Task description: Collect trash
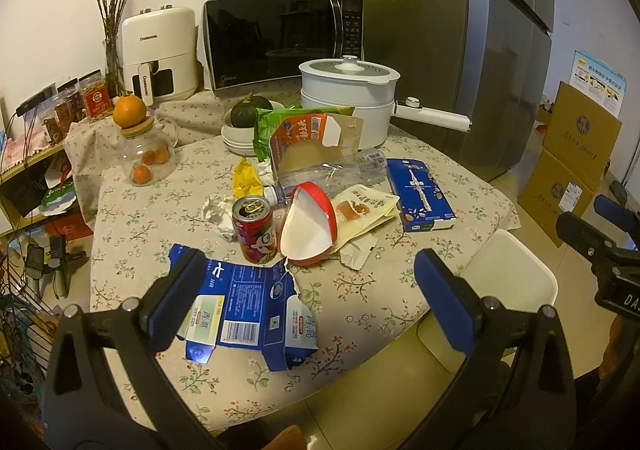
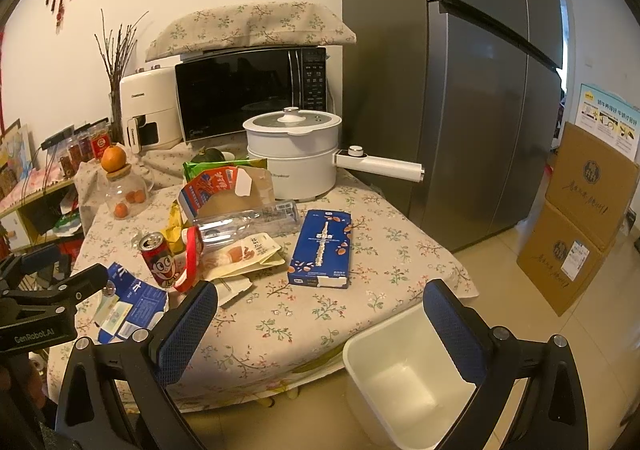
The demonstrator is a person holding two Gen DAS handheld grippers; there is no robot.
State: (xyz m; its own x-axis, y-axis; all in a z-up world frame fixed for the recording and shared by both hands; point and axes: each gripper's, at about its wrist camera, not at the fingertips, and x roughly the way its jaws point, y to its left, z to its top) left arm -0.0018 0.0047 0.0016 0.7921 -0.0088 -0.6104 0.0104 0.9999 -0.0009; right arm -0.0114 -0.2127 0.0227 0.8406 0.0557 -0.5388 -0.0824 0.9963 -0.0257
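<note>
Floral tablecloth [image 1: 360, 290] littered with trash: nearest, the torn blue carton [image 1: 248, 310] lies flat, light and floppy, best pinched at an edge. Left gripper [image 1: 308, 282] spread wide above it, right gripper [image 2: 320, 314] also agape, white bin [image 2: 400, 382] below.

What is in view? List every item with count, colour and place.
Flattened blue carton: 1, near table edge.
Red drink can: 1, upright, behind carton.
Red-rimmed white paper tub: 1, tipped, right of can.
Clear plastic bottle: 1, lying mid-table.
Dark blue snack box: 1, flat, table's right.
White electric pot: 1, back of table.
Black microwave: 1, behind pot.
White bin: 1, floor beside table.
Brown cardboard boxes: 2, stacked, far right.
Left claw: open.
Right claw: open.
</note>
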